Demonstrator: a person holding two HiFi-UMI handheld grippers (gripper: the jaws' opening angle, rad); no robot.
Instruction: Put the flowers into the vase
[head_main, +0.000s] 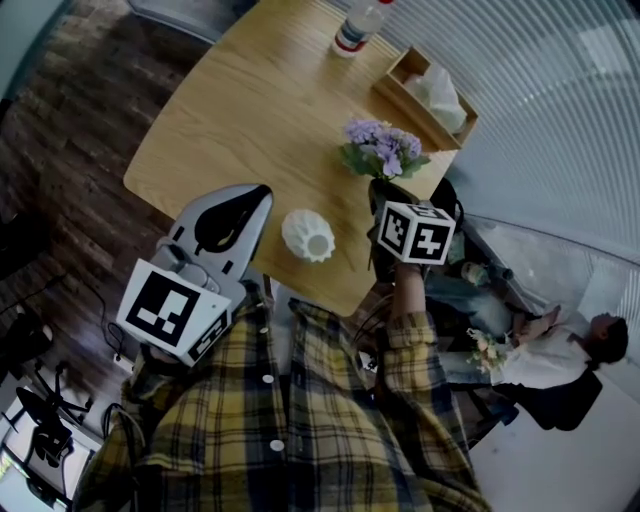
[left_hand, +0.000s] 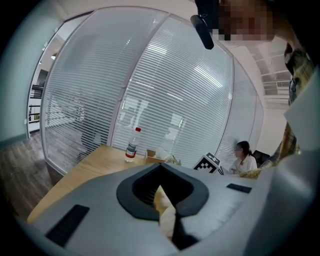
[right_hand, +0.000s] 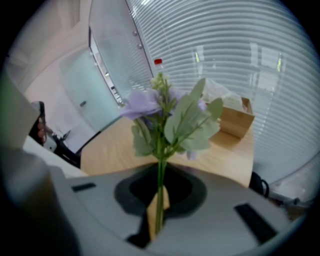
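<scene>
A bunch of purple flowers with green leaves (head_main: 382, 148) hangs over the right part of the wooden table (head_main: 250, 110). My right gripper (head_main: 383, 192) is shut on its thin green stem just below the leaves. In the right gripper view the stem (right_hand: 160, 185) runs up between the closed jaws of the right gripper (right_hand: 158, 207) to the blooms (right_hand: 165, 112). A white ribbed vase (head_main: 308, 236) stands upright and empty near the table's front edge, left of the flowers. My left gripper (head_main: 255, 197) hovers left of the vase, its jaws together and holding nothing; the left gripper (left_hand: 167, 212) looks across the table.
A water bottle with a red cap (head_main: 357, 27) and a wooden tissue box (head_main: 425, 95) stand at the far side of the table. A seated person (head_main: 560, 350) is off the table's right edge. Glass walls with blinds (left_hand: 165, 100) surround the table.
</scene>
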